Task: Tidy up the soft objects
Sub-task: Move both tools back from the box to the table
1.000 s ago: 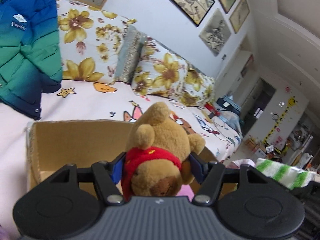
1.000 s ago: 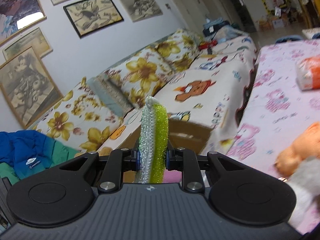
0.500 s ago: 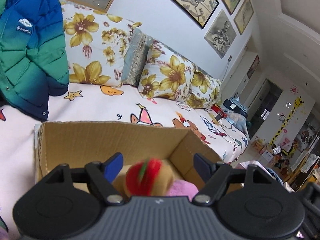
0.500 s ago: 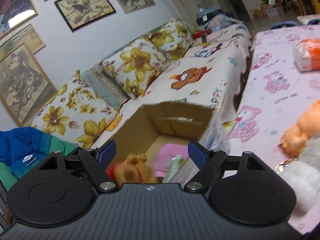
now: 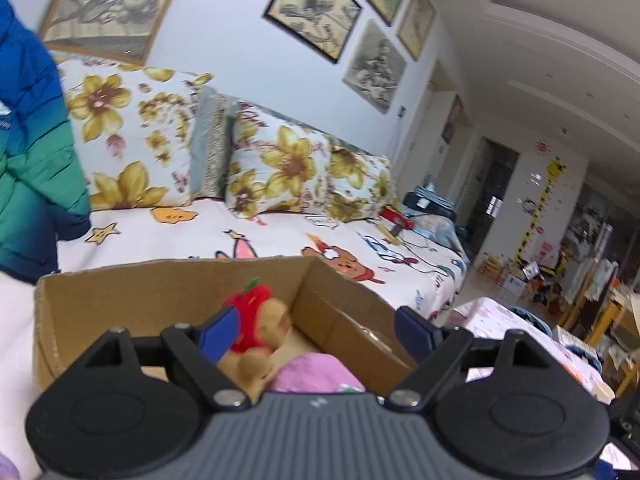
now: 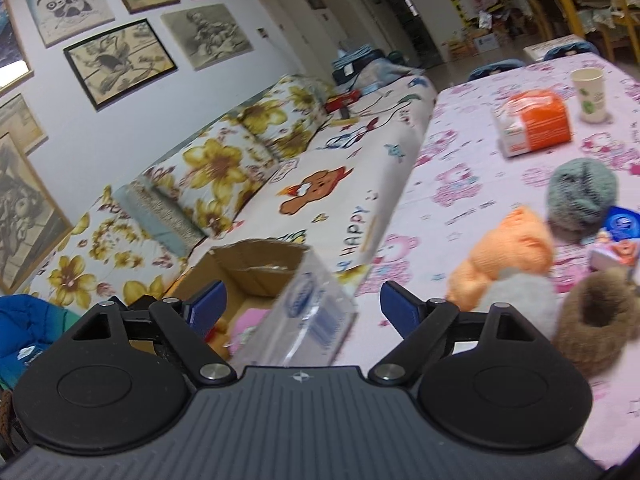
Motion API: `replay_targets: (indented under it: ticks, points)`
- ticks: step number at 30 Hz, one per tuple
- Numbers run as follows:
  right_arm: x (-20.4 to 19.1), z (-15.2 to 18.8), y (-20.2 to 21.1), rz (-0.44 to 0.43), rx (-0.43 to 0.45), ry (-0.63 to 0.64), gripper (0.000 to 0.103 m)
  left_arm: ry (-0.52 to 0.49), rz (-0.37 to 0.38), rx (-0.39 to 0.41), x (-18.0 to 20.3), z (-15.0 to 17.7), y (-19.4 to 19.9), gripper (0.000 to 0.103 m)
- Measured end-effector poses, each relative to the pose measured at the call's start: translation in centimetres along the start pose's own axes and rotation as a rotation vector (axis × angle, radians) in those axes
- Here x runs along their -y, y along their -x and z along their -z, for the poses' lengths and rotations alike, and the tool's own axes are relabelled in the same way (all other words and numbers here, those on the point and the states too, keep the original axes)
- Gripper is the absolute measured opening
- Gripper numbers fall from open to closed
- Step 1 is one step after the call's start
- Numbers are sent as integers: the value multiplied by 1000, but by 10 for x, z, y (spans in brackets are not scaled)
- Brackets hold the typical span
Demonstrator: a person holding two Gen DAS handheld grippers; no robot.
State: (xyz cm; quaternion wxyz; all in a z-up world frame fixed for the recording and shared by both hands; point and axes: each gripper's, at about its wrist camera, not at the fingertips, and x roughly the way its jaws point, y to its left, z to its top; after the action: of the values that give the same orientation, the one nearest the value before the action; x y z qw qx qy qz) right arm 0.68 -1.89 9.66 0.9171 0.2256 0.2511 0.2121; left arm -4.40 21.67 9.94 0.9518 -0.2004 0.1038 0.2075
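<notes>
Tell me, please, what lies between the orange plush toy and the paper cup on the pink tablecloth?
In the right wrist view, an orange-and-white packet lies between the orange plush toy and the paper cup.

The word "HAPPY" runs in yellow letters along the edge of the cartoon-print sofa cover point(image 6: 362, 226), centre of the right wrist view. Other labels are too blurred to read.
</notes>
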Motion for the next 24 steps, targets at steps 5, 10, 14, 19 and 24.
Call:
replay_targets:
  ticks: [5,10,14,19,24]
  points:
    - [9,4,7,39,14,-5,103,-55,44,-10,14,7,1,87]
    - [18,9,15,96,26,4,103,-100,76,3,27,15,6,99]
    - [23,9,25,142,48,23,103,-139,98,-1,39,24,9,102]
    - [29,9,30,174,72,14,103,-178,131,-14,50,32,11,102]
    - [27,11,32,206,97,32,103,-226,163,-26,63,41,14,102]
